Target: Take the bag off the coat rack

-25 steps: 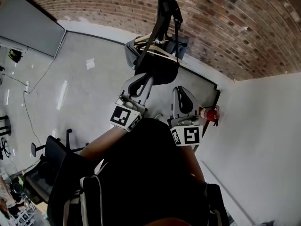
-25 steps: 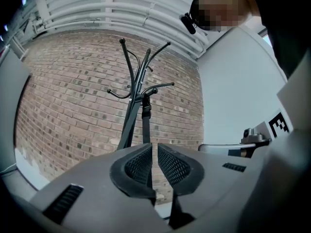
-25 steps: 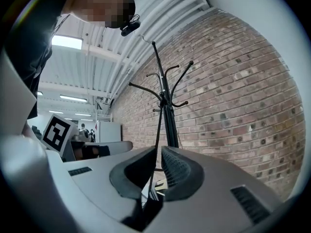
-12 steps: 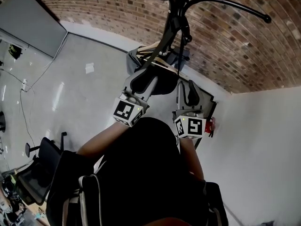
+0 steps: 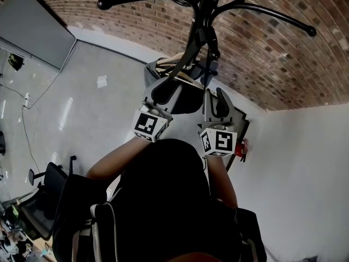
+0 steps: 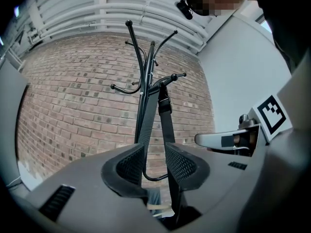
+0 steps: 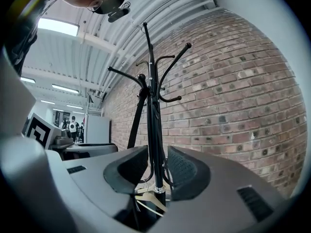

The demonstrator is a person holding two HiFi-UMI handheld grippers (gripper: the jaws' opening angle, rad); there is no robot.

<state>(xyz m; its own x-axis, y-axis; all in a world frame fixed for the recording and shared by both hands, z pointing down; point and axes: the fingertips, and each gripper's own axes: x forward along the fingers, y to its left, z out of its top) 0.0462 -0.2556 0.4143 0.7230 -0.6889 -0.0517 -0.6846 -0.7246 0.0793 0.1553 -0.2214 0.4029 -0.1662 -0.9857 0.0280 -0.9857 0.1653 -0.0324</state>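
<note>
While the dark fabric bag (image 5: 192,90) hangs on the black metal coat rack (image 5: 203,21), the left gripper (image 5: 162,93) and right gripper (image 5: 217,101) have just spread wide. The bag's black strap (image 6: 164,120) shows between the left jaws and the rack's pole (image 7: 154,130) between the right, neither gripped.

TEXT: none legible | MARKS: black-and-white square code patterns, no letters | ON: cubes of left gripper (image 6: 155,161) and right gripper (image 7: 156,166)

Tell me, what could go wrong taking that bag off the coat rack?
The strap loops over a hook; pulling it sideways instead of lifting could snag it and tip the coat rack. The bag might also swing once it's free.
</note>
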